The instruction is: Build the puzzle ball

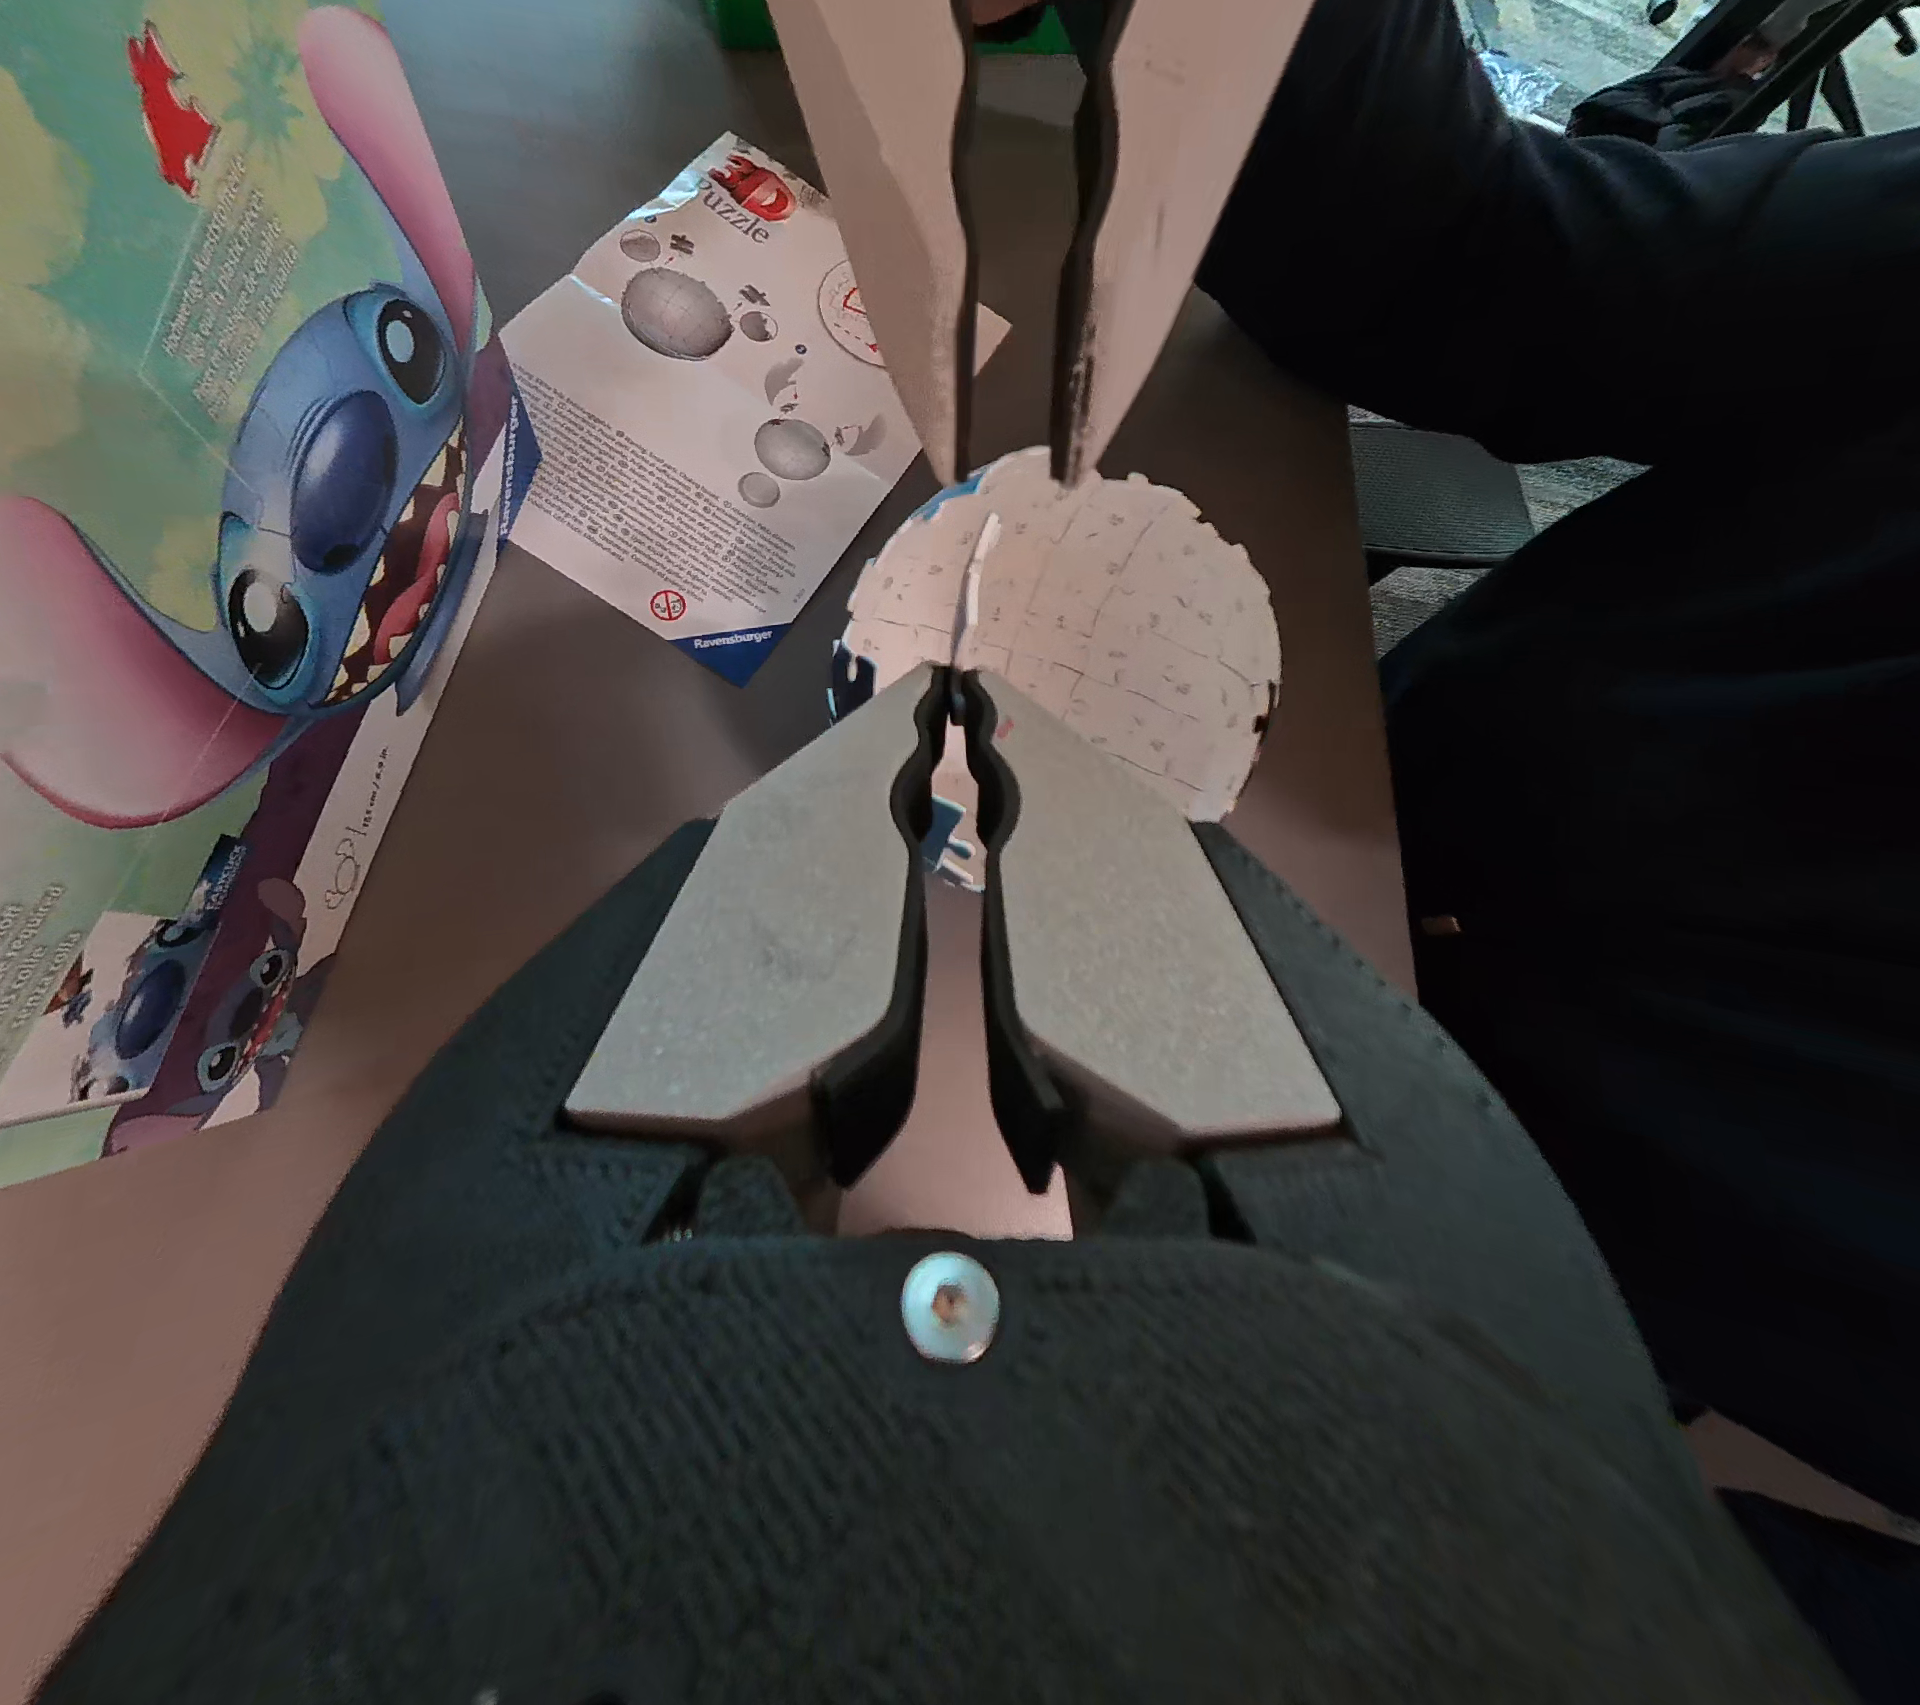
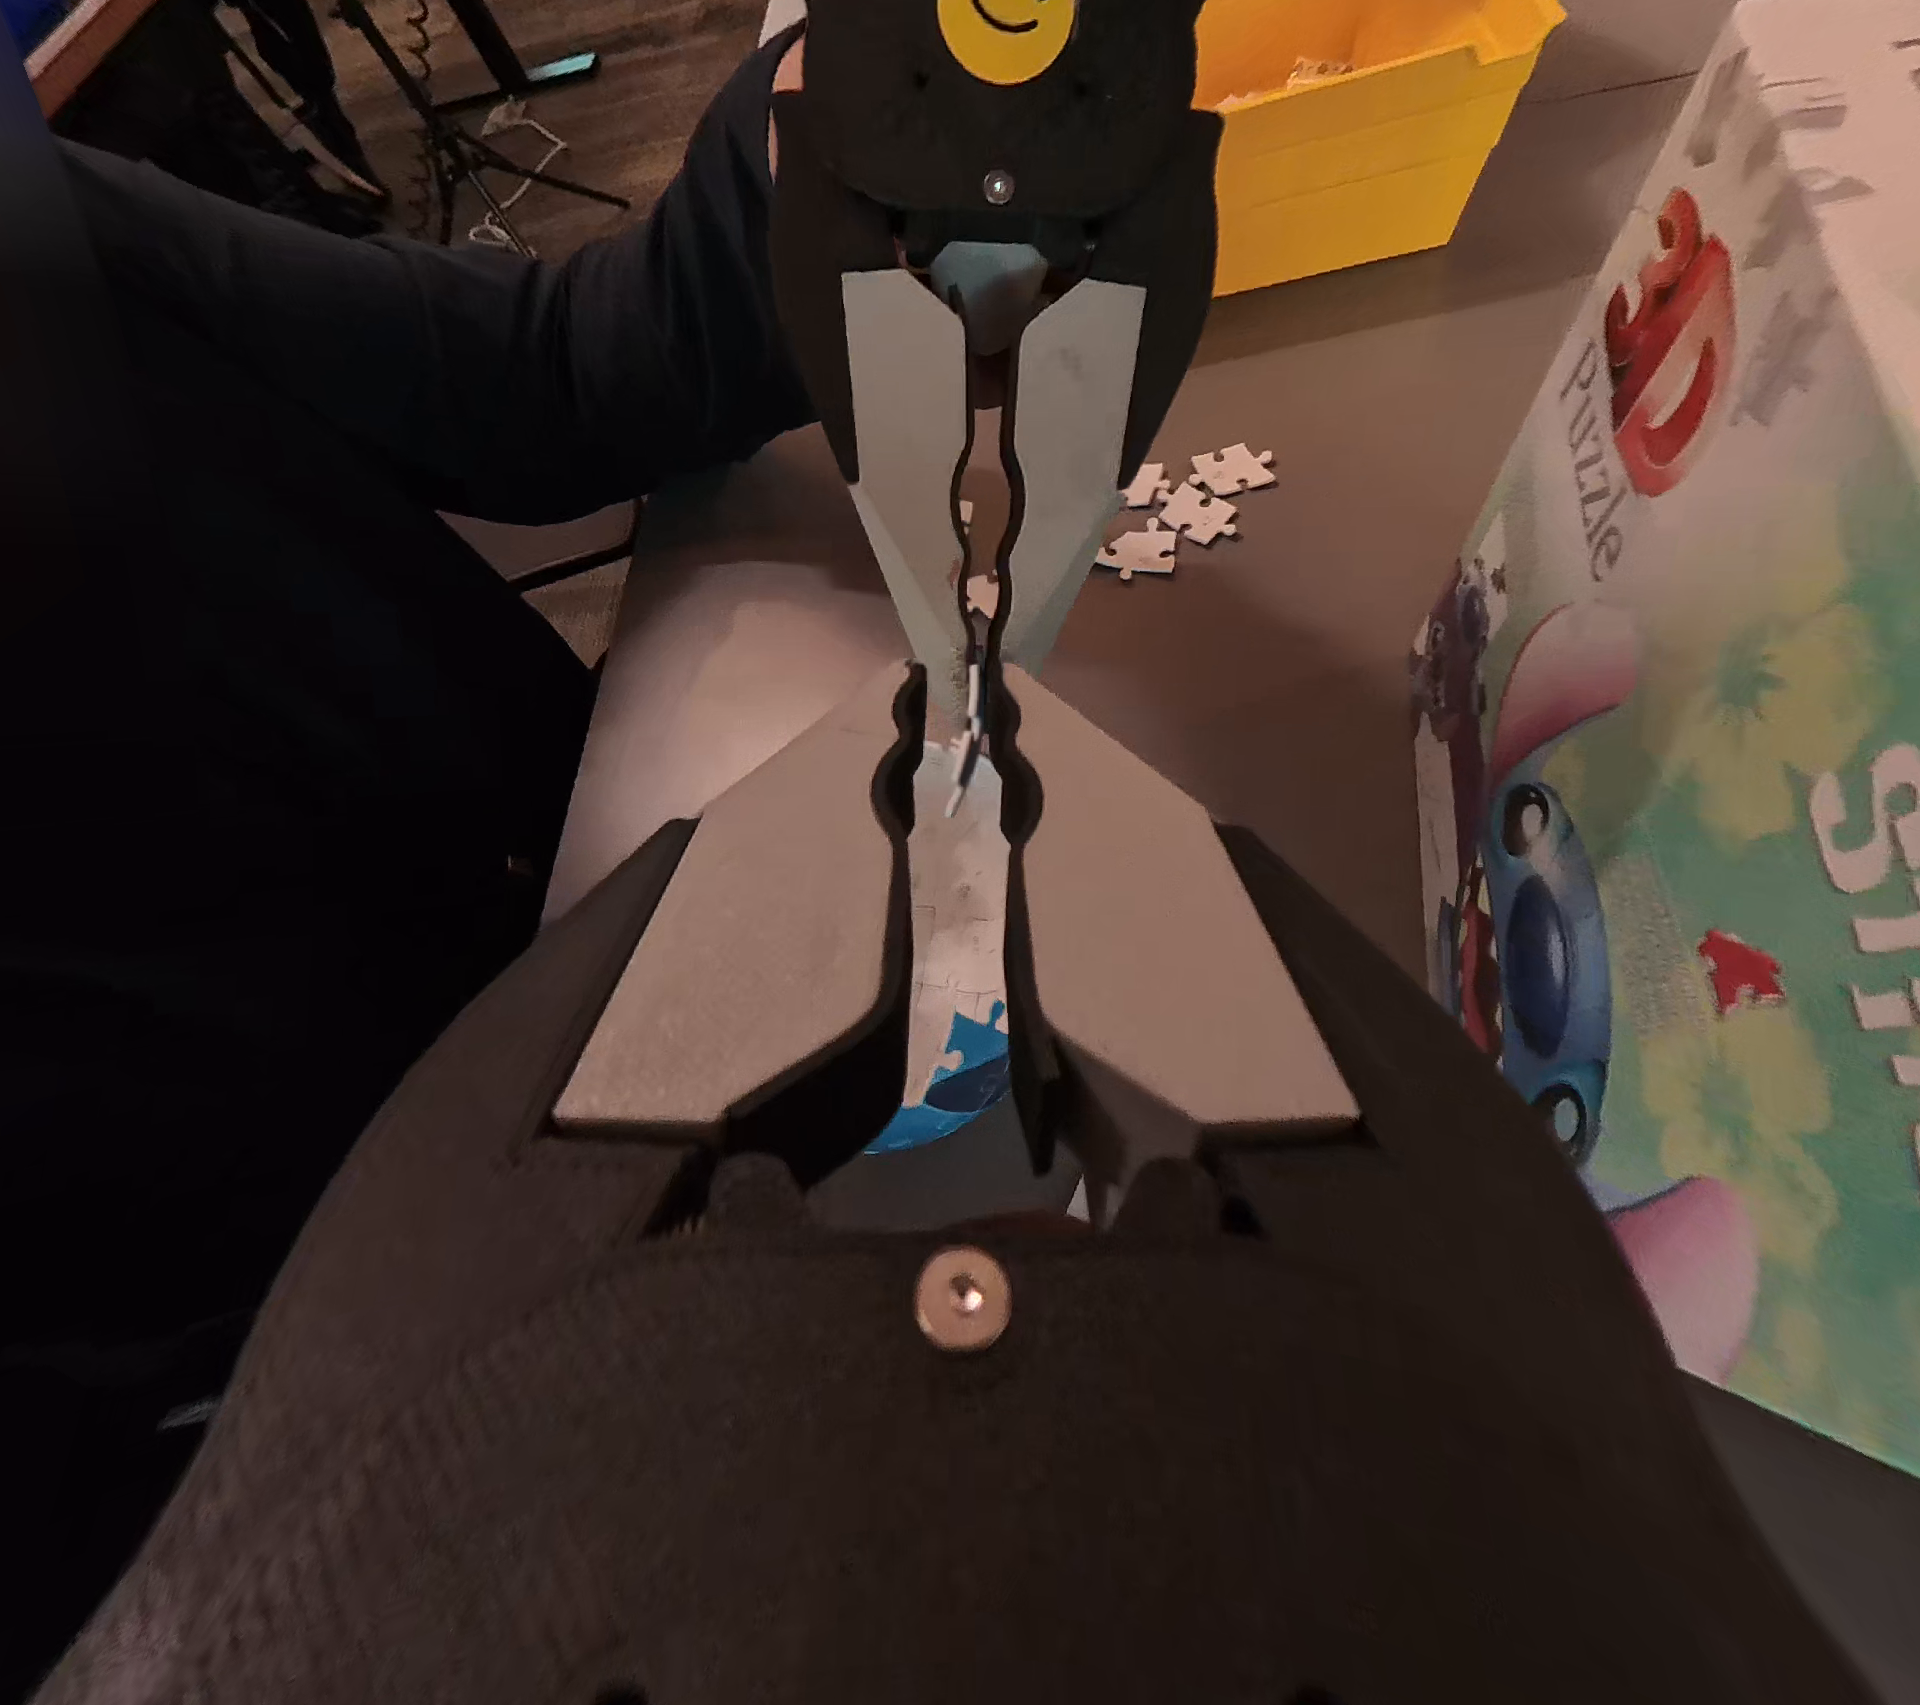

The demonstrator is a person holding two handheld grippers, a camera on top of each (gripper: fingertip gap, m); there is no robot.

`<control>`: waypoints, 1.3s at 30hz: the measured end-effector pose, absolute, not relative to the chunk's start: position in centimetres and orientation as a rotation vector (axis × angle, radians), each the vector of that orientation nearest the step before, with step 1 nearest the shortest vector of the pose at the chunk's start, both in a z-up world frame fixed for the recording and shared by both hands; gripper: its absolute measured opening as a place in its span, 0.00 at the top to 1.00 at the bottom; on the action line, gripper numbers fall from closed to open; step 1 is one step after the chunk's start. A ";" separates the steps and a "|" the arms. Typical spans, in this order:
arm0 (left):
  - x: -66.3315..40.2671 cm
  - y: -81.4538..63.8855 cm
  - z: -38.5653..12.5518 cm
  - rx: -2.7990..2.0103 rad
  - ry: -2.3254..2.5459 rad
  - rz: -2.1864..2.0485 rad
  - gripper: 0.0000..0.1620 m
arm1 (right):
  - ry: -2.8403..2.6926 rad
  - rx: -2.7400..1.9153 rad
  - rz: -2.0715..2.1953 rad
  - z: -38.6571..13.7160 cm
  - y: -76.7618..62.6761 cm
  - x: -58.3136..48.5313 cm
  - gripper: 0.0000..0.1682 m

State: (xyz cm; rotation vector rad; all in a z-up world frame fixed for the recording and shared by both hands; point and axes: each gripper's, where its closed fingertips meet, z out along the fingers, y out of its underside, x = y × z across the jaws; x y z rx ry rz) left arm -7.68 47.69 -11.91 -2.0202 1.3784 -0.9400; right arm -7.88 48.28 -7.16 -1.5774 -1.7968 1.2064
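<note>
The half-built puzzle ball (image 1: 1122, 616) is a white-lined shell, blue outside, tilted on the grey table with its opening toward the left wrist view. My left gripper (image 1: 956, 681) is shut on a thin puzzle piece (image 1: 977, 575), held edge-on at the ball's near rim. My right gripper (image 1: 1013, 473) comes from the far side, its jaws a narrow gap apart, pinching a raised part of the far rim. In the right wrist view, my right gripper (image 2: 958, 676) has the ball (image 2: 951, 928) beneath it. There the left gripper (image 2: 977, 653) holds the piece (image 2: 971, 720) facing it.
The puzzle box (image 1: 208, 408) stands beside the ball, close on the right in the right wrist view (image 2: 1714, 720). An instruction sheet (image 1: 675, 429) lies behind the ball. Loose pieces (image 2: 1184, 502) lie before a yellow bin (image 2: 1351, 128). A person's dark sleeve (image 1: 1558, 305) is at the table edge.
</note>
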 end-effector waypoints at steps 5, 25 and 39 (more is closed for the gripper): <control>-7.8 47.7 -11.6 -2.014 1.372 -0.941 1.00 | -1.834 -1.609 1.177 -8.3 48.0 -8.3 0.95; -7.3 49.9 -7.3 -1.800 1.173 -0.980 1.00 | -1.693 -1.586 1.184 -6.2 50.0 -7.7 0.99; -9.3 51.1 -9.6 -1.967 1.181 -0.846 0.94 | -1.785 -1.787 0.943 -9.7 51.0 -5.9 1.00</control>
